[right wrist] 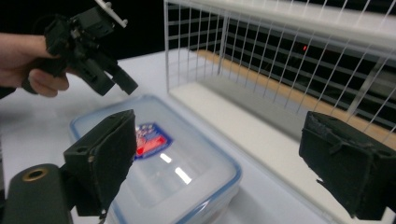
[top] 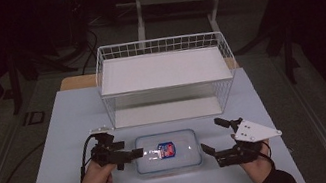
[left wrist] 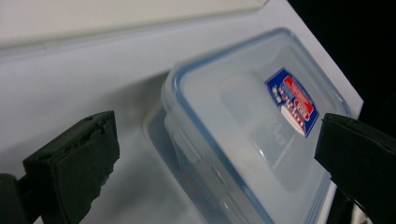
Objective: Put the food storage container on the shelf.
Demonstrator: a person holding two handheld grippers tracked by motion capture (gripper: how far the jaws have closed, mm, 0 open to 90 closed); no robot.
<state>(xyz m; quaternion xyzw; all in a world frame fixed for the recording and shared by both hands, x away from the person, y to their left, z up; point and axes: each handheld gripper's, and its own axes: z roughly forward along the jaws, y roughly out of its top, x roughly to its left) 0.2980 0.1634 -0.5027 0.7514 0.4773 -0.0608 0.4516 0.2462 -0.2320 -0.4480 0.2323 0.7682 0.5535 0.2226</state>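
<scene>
High view: a clear lidded plastic box (top: 168, 157) with a red and blue label lies on the tabletop (top: 63, 139), just in front of the wire basket (top: 166, 78). The left gripper (top: 137, 152) reaches its left end, fingers spread apart, holding nothing. The right gripper (top: 214, 138) waits just beside its right end, fingers wide apart

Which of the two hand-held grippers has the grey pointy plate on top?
The right hand-held gripper, at the clear box's right end. The left hand-held gripper, over the box's other end, carries none.
</scene>
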